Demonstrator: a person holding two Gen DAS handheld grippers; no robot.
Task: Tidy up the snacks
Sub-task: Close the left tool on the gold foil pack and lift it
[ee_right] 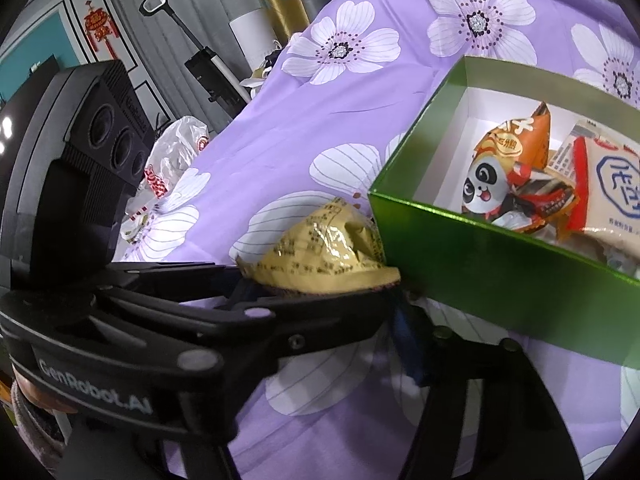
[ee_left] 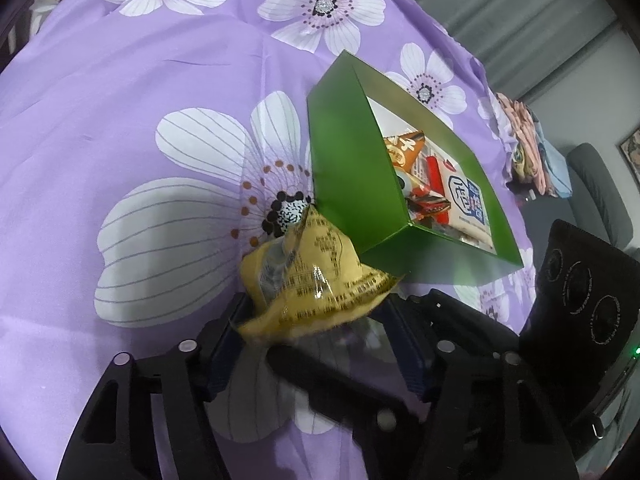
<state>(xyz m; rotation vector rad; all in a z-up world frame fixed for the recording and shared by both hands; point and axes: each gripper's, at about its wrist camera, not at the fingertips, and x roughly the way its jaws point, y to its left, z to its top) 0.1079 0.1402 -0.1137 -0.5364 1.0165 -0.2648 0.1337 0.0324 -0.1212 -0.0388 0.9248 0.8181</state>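
While crinkled, glossy yellow packet point(ee_left: 316, 276) abuts smooth green box point(ee_left: 352, 172).

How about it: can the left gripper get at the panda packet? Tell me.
Probably not yet: the left gripper is shut on the yellow packet, and the green box wall stands before the panda packet.

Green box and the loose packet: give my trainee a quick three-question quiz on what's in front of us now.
1. True or false: the yellow packet already lies inside the green box.
2. The box sits on: A) purple floral cloth; B) a bare wooden table; C) a metal tray.
3. Fill in: one wrapper inside the box shows a cartoon ____.
Key: 1 false, it is outside, by the box's corner; 2 A; 3 panda.
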